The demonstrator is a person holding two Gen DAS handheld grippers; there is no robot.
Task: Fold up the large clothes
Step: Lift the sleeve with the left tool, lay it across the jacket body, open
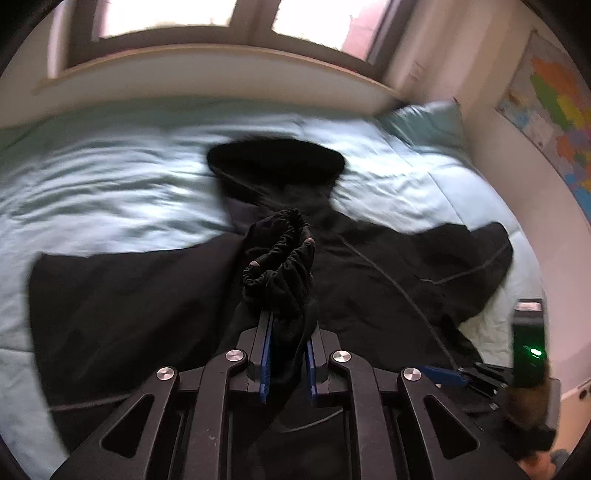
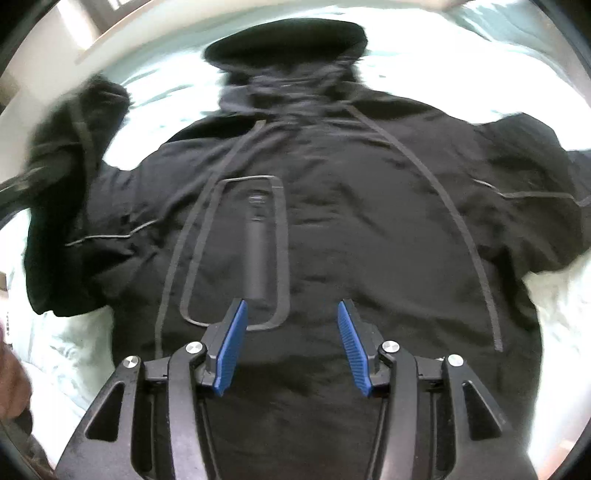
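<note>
We see a black jacket (image 2: 332, 221) of smooth, matt cloth with thin grey seams. Its cuff (image 1: 280, 251) is crinkly and stretchy. The bed cover (image 1: 110, 177) is soft, slightly shiny cloth. Our gripper pads (image 2: 232, 347) are ridged blue plastic, with shiny metal bolts (image 2: 390, 347).

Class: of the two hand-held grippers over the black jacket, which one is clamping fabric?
The left hand-held gripper: bunched elastic cuff pinched between its pads. The right hand-held gripper gapes empty.

You have a pale-blue bed (image 1: 110, 177) under a window (image 1: 229, 14), a pillow (image 1: 424, 122), and a coloured map (image 1: 554, 110) on the wall.
</note>
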